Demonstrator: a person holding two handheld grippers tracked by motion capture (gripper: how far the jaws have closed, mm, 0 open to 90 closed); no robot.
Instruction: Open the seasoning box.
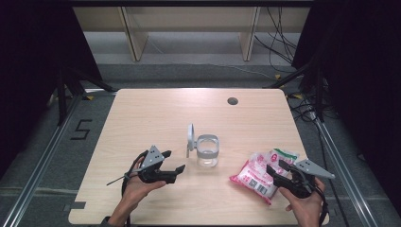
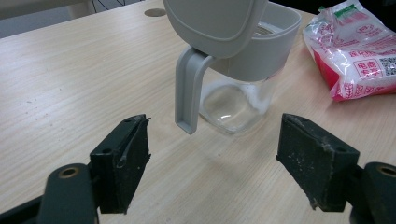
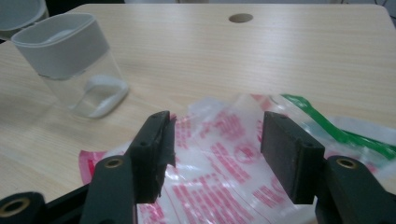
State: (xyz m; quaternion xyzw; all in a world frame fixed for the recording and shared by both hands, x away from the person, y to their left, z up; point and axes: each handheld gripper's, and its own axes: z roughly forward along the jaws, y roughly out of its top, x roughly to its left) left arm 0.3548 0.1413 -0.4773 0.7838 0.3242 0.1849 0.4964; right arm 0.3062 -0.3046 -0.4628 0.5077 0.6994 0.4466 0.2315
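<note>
Clear jar (image 1: 207,152) at table (image 1: 142,123) centre, grey lid (image 1: 190,136) flipped open, a little white powder at its base; pink-and-white bag (image 1: 260,172) lies near right, unlifted; judged early, filling the jar largely remains. Right gripper (image 1: 275,169) hovers over the bag, jaws parted, pads pressing nothing; left gripper (image 1: 173,167), jaws wide and empty, points at the jar from the near left.

"5" on floor (image 1: 81,129)
</note>
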